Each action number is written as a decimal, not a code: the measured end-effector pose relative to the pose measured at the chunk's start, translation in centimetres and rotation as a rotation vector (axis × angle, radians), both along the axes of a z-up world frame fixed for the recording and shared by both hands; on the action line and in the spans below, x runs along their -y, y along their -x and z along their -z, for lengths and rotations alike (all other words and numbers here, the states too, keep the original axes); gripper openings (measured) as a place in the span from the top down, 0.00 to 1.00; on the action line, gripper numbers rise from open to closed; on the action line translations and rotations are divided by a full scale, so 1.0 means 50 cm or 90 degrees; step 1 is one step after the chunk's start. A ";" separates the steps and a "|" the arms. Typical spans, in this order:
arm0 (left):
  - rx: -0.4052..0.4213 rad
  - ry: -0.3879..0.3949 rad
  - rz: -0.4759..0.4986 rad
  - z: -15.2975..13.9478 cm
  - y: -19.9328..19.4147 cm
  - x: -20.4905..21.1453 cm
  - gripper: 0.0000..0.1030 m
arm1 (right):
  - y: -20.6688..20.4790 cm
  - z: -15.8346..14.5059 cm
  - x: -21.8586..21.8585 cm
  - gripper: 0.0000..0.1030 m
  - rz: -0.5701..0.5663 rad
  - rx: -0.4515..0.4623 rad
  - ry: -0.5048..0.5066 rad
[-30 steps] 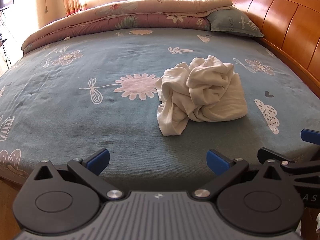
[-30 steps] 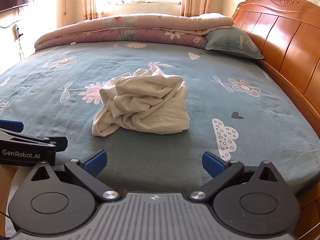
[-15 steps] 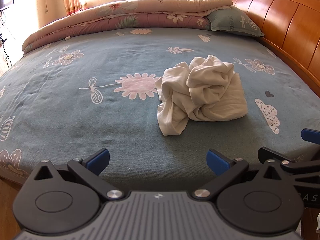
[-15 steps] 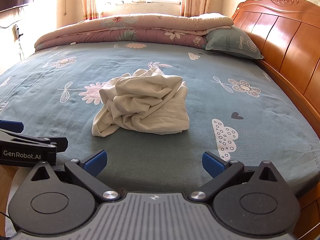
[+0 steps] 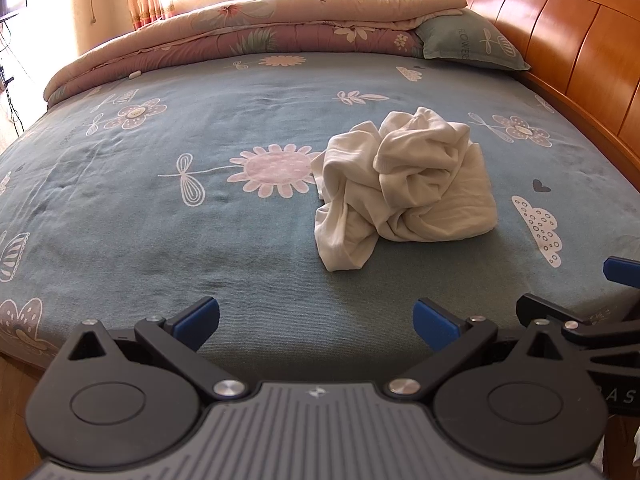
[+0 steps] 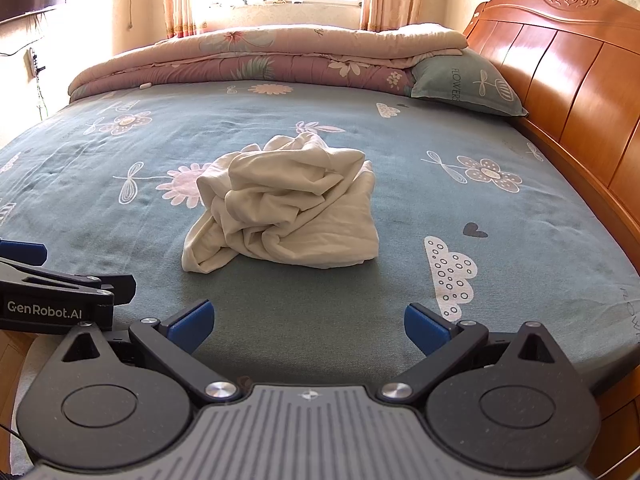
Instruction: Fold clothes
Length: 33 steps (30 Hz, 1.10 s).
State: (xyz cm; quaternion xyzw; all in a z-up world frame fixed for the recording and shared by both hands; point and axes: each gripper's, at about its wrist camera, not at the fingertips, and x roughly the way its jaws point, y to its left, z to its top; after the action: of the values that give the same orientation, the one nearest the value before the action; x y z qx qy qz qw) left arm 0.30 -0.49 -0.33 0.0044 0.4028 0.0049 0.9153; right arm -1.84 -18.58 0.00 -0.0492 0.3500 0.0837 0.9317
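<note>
- Garment [image 5: 404, 188]: one cream-white piece of clothing, crumpled into a heap, lies on the blue flowered bed sheet [image 5: 160, 220]. Nothing is folded yet; no sleeve or hem can be told apart in the bundle.
- Position relative to the garment: the wooden headboard [image 6: 580, 92] is off to its right, the rolled quilt [image 6: 260, 52] and the pillow [image 6: 464, 84] lie well beyond it, and both tools sit on the near side, at the bed's edge.
- Left tool [image 5: 316, 320]: fingers spread wide apart, holding nothing, well short of the garment. From this tool the heap lies ahead and to the right.
- Right tool [image 6: 308, 322]: fingers likewise spread, empty, apart from the cloth. From this tool the heap lies almost straight ahead, slightly left.
- Long axis: the heap runs roughly across both views, with a loose tail trailing toward the near left corner.
- Judgement: the right tool faces the bulk more squarely; the tail falls to the left tool. Task appears at its very start, with spreading out required first.
</note>
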 end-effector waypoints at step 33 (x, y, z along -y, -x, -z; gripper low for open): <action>0.001 0.019 -0.026 0.006 -0.005 -0.030 0.01 | -0.009 -0.006 -0.029 0.00 -0.017 0.005 0.022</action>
State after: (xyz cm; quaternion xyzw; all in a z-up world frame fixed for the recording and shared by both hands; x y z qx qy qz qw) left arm 0.55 1.00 -0.61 -0.0172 0.4020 0.0179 0.9153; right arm -1.41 -17.14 0.30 -0.0705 0.3473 0.0897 0.9308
